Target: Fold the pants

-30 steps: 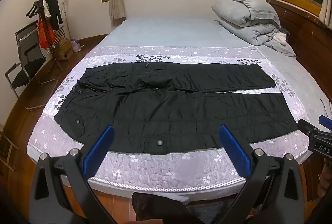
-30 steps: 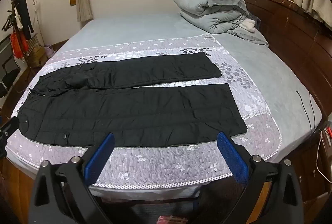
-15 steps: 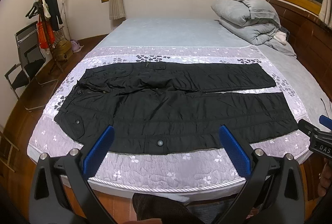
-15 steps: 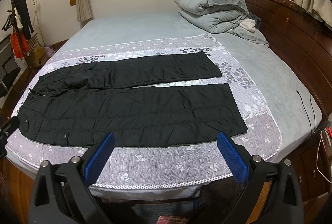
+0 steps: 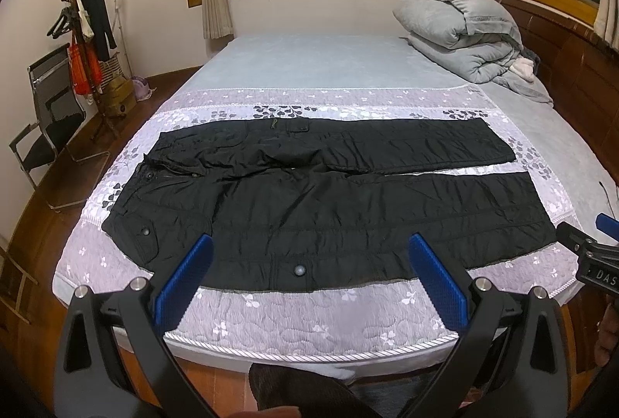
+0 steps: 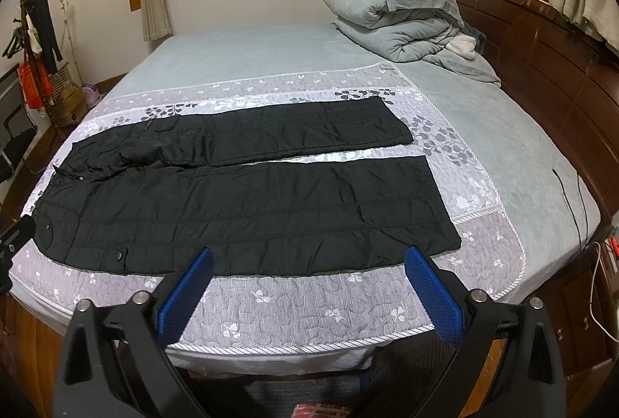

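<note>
Left wrist view: the left gripper (image 5: pixel 309 278) hangs over the near edge of the bed, its blue-padded fingers (image 5: pixel 185 280) spread wide apart with nothing between them. Beyond them the black pants (image 5: pixel 332 209) lie flat across a purple floral quilt (image 5: pixel 309 317), waistband to the left, both legs running to the right, the near leg wider and the far leg narrower with a strip of quilt showing between their cuffs. Part of the right gripper (image 5: pixel 592 251) juts in at the right edge, just off the near cuff. A folded grey comforter (image 5: pixel 460 31) sits at the far right by the wooden headboard (image 5: pixel 572 70); a coat stand (image 5: pixel 83 43) and a folding chair (image 5: pixel 46 124) stand on the left.

Right wrist view: the right gripper (image 6: pixel 309 277) also hovers at the near bed edge, fingers (image 6: pixel 433 294) wide apart and empty. The pants (image 6: pixel 247 201) lie spread on the quilt (image 6: pixel 309 309), the near leg's cuff (image 6: pixel 441 201) just beyond the right finger. A black cable (image 6: pixel 568 201) trails over the grey sheet (image 6: pixel 503 132) on the right.
</note>
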`<state>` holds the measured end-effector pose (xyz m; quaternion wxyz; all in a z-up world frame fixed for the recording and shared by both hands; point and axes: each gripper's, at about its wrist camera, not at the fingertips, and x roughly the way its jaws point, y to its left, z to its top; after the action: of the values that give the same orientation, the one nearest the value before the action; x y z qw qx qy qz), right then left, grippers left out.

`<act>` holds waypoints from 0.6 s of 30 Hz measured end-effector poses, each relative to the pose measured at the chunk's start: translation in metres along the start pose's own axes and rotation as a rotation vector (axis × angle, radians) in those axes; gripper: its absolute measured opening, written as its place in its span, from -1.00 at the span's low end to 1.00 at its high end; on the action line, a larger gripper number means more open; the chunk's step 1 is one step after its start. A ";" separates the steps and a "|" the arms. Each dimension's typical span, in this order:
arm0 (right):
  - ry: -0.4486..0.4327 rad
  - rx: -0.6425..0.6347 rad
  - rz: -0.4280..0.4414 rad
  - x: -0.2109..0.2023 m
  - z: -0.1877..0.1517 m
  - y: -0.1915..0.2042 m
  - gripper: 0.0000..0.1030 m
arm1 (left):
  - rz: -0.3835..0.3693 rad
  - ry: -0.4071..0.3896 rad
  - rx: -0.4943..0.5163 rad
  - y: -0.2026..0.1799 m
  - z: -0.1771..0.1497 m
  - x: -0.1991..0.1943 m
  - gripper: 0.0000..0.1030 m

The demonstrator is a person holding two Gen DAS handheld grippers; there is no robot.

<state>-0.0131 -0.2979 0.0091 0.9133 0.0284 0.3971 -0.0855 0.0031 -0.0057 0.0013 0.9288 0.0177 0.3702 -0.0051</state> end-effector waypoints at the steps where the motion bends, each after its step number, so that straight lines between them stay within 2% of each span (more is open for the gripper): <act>1: 0.002 0.000 -0.001 0.001 0.000 0.000 0.93 | 0.000 0.001 0.001 0.000 0.000 0.000 0.95; 18: 0.011 0.007 0.002 0.005 -0.001 -0.002 0.93 | -0.001 0.003 0.003 0.001 0.000 0.001 0.95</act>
<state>-0.0107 -0.3004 0.0045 0.9111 0.0326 0.4018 -0.0861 0.0038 -0.0046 0.0002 0.9282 0.0191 0.3716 -0.0062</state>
